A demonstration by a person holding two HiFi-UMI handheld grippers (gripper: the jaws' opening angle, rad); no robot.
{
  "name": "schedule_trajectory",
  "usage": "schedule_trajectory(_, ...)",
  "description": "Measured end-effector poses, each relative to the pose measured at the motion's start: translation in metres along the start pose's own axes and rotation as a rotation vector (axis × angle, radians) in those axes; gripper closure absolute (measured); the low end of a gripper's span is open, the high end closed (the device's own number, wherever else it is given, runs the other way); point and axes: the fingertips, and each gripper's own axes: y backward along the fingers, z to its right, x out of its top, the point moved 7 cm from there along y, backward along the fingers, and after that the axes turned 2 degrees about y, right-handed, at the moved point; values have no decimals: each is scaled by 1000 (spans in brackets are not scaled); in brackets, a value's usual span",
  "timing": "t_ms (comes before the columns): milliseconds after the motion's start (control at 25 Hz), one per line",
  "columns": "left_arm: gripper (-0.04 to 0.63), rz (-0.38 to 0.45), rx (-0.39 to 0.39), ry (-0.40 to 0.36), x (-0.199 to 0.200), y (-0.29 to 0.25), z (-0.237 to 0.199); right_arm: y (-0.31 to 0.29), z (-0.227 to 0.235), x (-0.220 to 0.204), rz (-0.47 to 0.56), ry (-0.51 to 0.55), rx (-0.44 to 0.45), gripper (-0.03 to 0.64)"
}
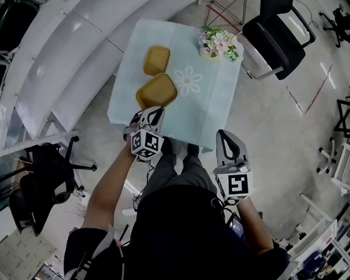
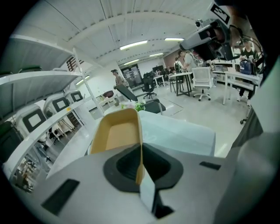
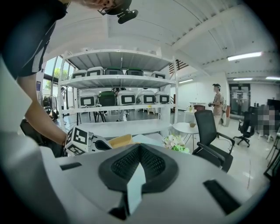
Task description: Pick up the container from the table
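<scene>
Left hand-held gripper [image 1: 152, 113] clamped on one thin side wall of container [image 1: 156, 90]. Container appears just above surface [image 1: 219, 99], near edge. Risk: wall flexes, container tilts, slips out. Right hand-held gripper [image 1: 229, 140] closed, empty, gives no support.

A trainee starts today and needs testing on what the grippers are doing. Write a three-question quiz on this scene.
1. Multiple choice: what does the left gripper clamp? A. one wall of the nearer tan square paper container; B. the black office chair; C. nothing.
2. True or false: the right gripper is shut with nothing between its jaws.
3. Fill in: at the far right corner of the pale blue table lies a bunch of pink and white ___.

Key: 1 A. 2 true. 3 flowers.
</scene>
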Motion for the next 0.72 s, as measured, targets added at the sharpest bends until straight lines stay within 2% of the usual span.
schedule_trajectory(80, 584, 18, 12, 14, 9, 9, -3, 3, 1, 4, -26, 8, 3, 615)
schedule_trajectory(240, 584, 64, 39, 45, 29, 28, -9, 7, 2, 15, 53, 1, -6, 615)
schedule_trajectory(520, 584, 168, 107, 104, 62, 63, -22, 15, 3, 25, 36, 4, -14, 615)
schedule_trajectory(720, 584, 260, 165, 148, 87, 95, -32, 21, 2, 39, 102, -5, -20, 615)
